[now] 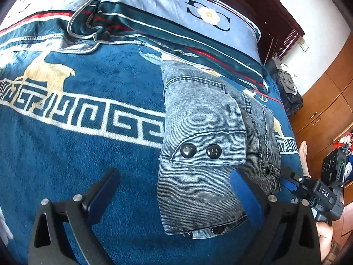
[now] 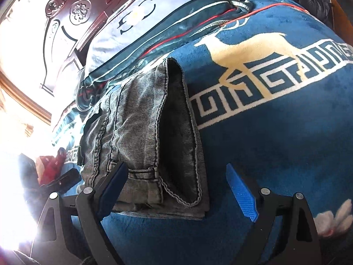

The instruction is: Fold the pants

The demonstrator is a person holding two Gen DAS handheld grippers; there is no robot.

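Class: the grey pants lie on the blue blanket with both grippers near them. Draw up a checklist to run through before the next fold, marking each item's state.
1. Left gripper open: ok.
2. Right gripper open: ok.
3. Pants lying flat on the blanket, held by neither gripper: ok.
4. Near edge of pants lies between each gripper's fingers: ok.
5. Pants neatly stacked: not ok, layers sit offset.
6. Pillow clear of pants: cannot tell, far end lies close.
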